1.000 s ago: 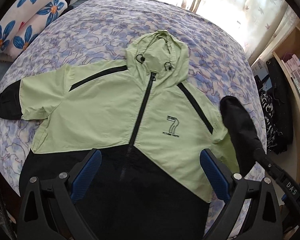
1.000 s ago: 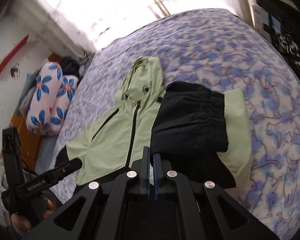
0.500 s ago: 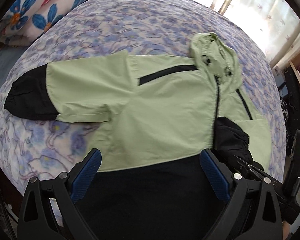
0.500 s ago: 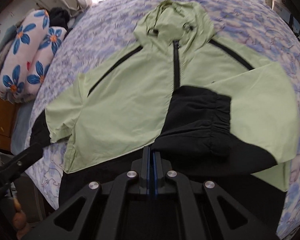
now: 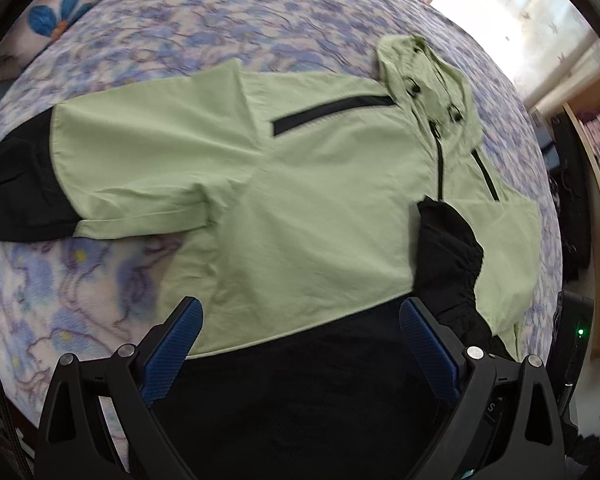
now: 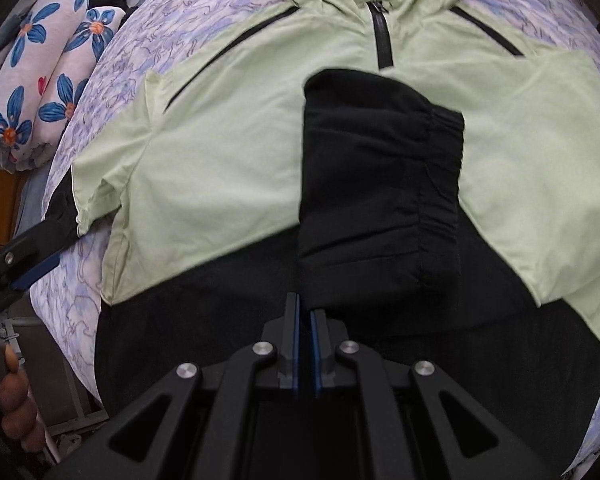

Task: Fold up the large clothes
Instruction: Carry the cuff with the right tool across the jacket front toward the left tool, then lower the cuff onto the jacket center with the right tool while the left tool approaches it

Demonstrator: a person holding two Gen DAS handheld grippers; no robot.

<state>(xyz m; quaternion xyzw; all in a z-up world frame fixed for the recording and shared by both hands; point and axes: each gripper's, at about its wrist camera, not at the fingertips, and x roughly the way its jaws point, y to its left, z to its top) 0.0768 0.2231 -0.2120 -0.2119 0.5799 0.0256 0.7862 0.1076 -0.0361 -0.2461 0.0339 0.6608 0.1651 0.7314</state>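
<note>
Bed (image 5: 260,28): covered by a blue and purple patterned spread, carrying the one garment under inspection.

Jacket (image 5: 320,208): light green hooded jacket with a black lower band, lying front side up and flat on the bed. All places below are given relative to it. Its hood (image 5: 424,76) points toward the window side. One sleeve lies stretched out sideways, its black cuff (image 5: 16,196) at the bed's edge. The other sleeve is folded inward across the chest, and its black elastic cuff (image 6: 380,184) rests on the green front just below the zip (image 6: 382,40).

Floral pillows (image 6: 44,92): off the jacket's outstretched-sleeve side, beyond the shoulder.

Left gripper (image 5: 300,344): above the jacket's black hem band, jaws spread wide, nothing between them.

Right gripper (image 6: 305,320): above the hem, just below the folded cuff. Its jaws have just been opening and now stand a narrow slit apart. The cuff's black fabric reaches their tips; whether any cloth lies in the slit cannot be determined.
</note>
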